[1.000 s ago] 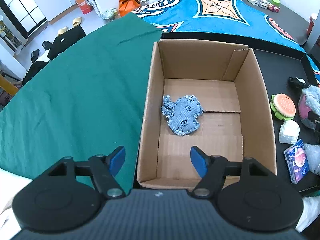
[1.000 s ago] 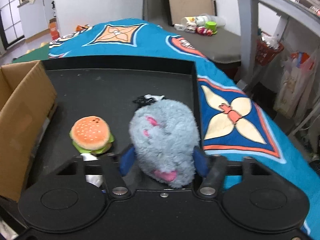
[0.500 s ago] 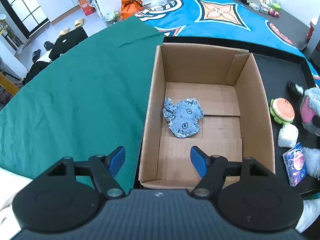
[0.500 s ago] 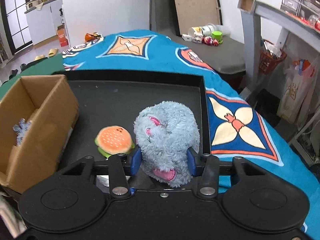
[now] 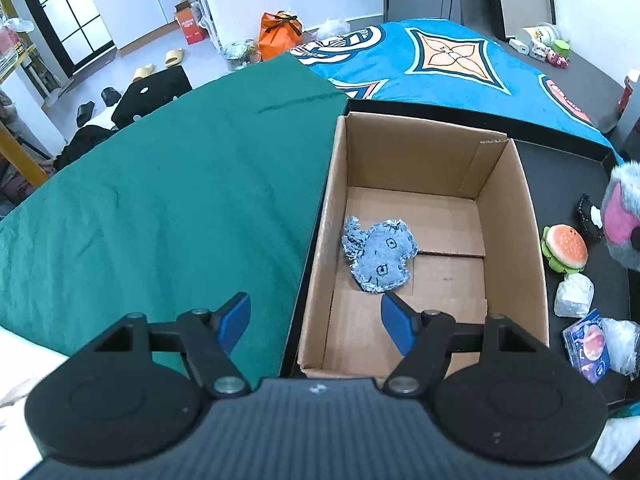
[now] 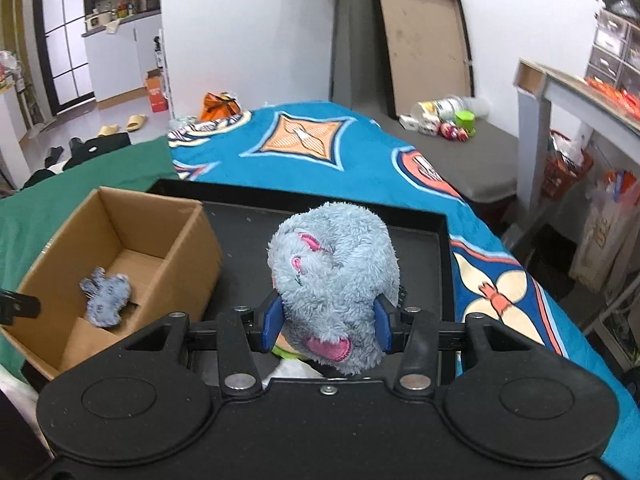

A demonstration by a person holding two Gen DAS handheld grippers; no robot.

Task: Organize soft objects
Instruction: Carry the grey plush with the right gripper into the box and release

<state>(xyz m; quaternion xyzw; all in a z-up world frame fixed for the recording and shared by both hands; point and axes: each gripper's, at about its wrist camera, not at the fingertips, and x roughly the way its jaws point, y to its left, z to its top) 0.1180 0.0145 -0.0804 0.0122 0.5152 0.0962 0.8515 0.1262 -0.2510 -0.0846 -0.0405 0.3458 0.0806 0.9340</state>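
Right tongs (image 6: 327,330) clamped on grey plush mouse (image 6: 334,276), held above the black tray (image 6: 446,264) right of the cardboard box (image 5: 532,256). Left tongs (image 5: 316,322) open, empty, over box's near-left corner. Denim toy (image 5: 378,260) lies inside box; burger plush (image 5: 566,248) just right of it.

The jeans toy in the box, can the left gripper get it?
Probably yes. The left gripper is open and empty above the cardboard box, whose top is open, and nothing covers the jeans toy.
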